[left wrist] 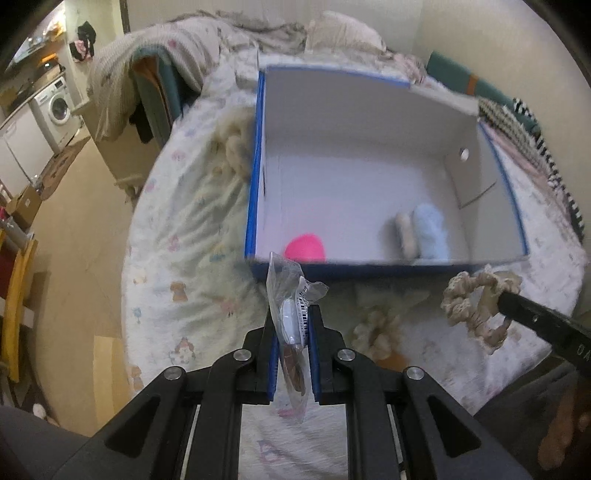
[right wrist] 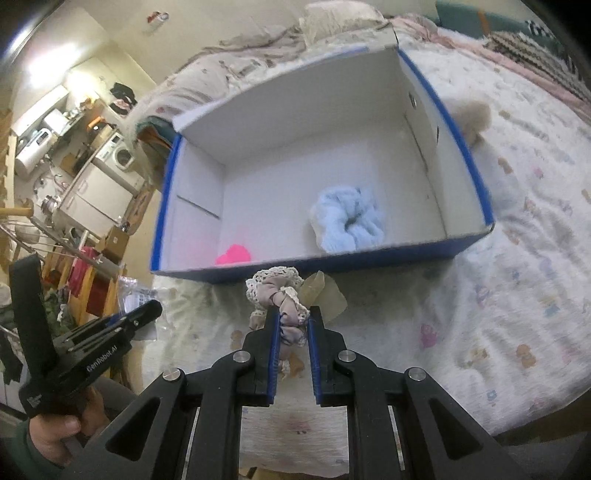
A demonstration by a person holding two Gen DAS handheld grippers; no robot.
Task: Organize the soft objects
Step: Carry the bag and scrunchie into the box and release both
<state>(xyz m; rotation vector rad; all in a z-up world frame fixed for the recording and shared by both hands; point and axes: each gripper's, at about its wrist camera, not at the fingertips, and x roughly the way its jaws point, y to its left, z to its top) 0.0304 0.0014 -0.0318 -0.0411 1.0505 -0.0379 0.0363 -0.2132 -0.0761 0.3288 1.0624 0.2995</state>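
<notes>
My left gripper is shut on a clear plastic packet with white and brown pads inside, held just short of the box's near wall. The blue box is white inside and holds a pink item, a beige scrunchie and a light blue scrunchie. My right gripper is shut on a beige lace scrunchie, also above the bed in front of the box. In the right wrist view the blue scrunchie and pink item lie on the box floor.
The box sits on a bed with a printed quilt. Another pale scrunchie lies on the quilt below the grippers. A fluffy cream item rests outside the box's side wall. Pillows and blankets are behind; a washing machine stands off the bed.
</notes>
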